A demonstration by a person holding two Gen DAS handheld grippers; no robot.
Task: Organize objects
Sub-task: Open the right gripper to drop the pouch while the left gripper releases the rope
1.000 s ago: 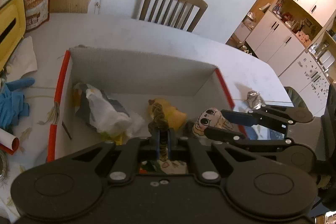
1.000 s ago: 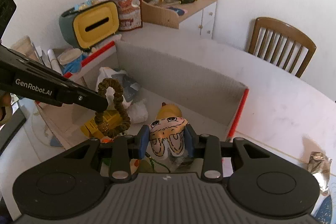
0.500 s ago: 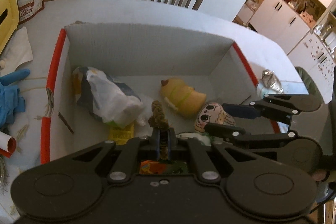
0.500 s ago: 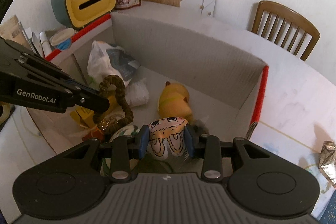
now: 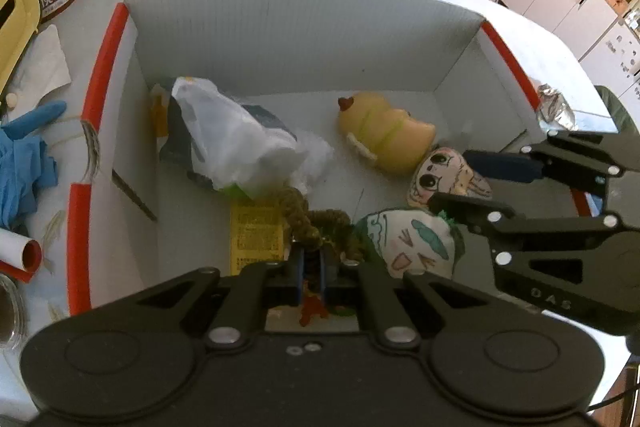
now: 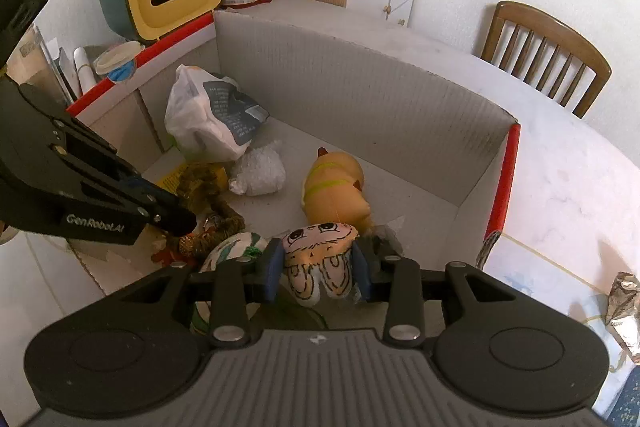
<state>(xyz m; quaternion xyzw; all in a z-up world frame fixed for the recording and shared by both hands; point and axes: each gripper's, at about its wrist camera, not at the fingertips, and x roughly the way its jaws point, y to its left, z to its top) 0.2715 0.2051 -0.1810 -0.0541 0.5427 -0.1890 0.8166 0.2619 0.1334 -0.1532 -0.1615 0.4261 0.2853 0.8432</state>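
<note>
Inside the box [image 5: 304, 39], your left tongs [image 5: 310, 261] pinched a brown scrunchie [image 5: 316, 219]; your right tongs [image 6: 318, 267], held low, gripped a cartoon-faced doll [image 6: 320, 255].

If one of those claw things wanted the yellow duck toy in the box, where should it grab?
Probably across the yellow duck toy's plump middle, coming straight down from above. It lies on its side on the box floor, free space flanking its long sides, so jaws could likely straddle the soft body there.
</note>
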